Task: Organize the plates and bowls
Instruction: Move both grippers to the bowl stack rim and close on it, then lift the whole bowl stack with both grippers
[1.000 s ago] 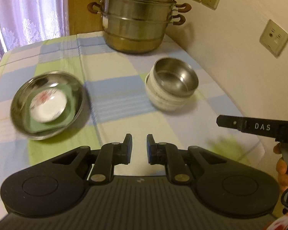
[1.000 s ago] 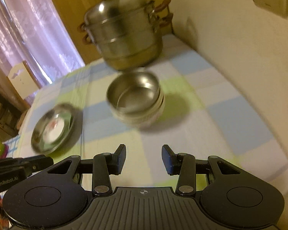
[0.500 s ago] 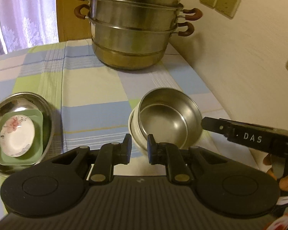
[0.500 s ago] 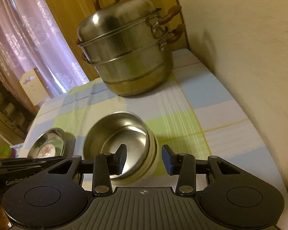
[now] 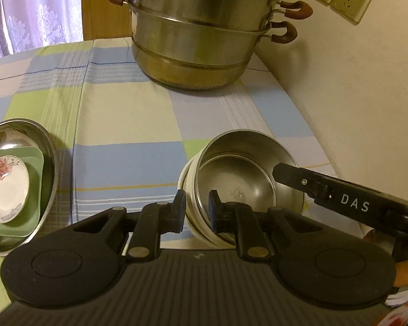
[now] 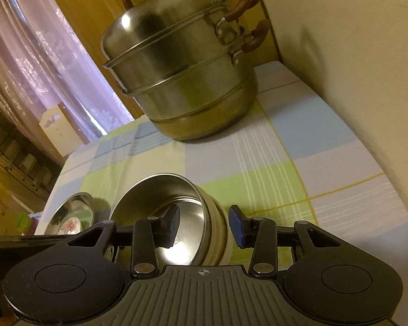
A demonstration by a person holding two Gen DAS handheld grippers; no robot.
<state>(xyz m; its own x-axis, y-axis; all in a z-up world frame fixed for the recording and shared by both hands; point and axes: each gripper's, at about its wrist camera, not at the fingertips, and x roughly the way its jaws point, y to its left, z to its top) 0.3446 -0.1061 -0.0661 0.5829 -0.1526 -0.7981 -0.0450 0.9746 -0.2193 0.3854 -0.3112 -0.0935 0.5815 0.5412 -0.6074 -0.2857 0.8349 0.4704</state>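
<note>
A steel bowl [image 5: 247,174] sits nested in a stack of white bowls [image 5: 189,190] on the checked tablecloth. My left gripper [image 5: 195,210] straddles the stack's near-left rim, one finger outside and one inside, with the jaws narrowly apart. My right gripper [image 6: 204,226] straddles the right rim of the same stack [image 6: 217,228], its left finger inside the steel bowl [image 6: 160,198], and is open. The right gripper also shows in the left wrist view [image 5: 326,190]. To the left, a steel plate [image 5: 50,149] holds a green square dish [image 5: 35,187] and a flowered saucer [image 5: 5,187].
A large steel steamer pot [image 5: 198,38] stands at the back of the table, also in the right wrist view [image 6: 182,73]. The wall [image 5: 353,95] runs close along the table's right edge. A curtain [image 5: 32,11] hangs at the back left.
Both grippers have moved forward and down onto the bowl stack. Their fingers now straddle its rim on opposite sides; before they were short of it.
</note>
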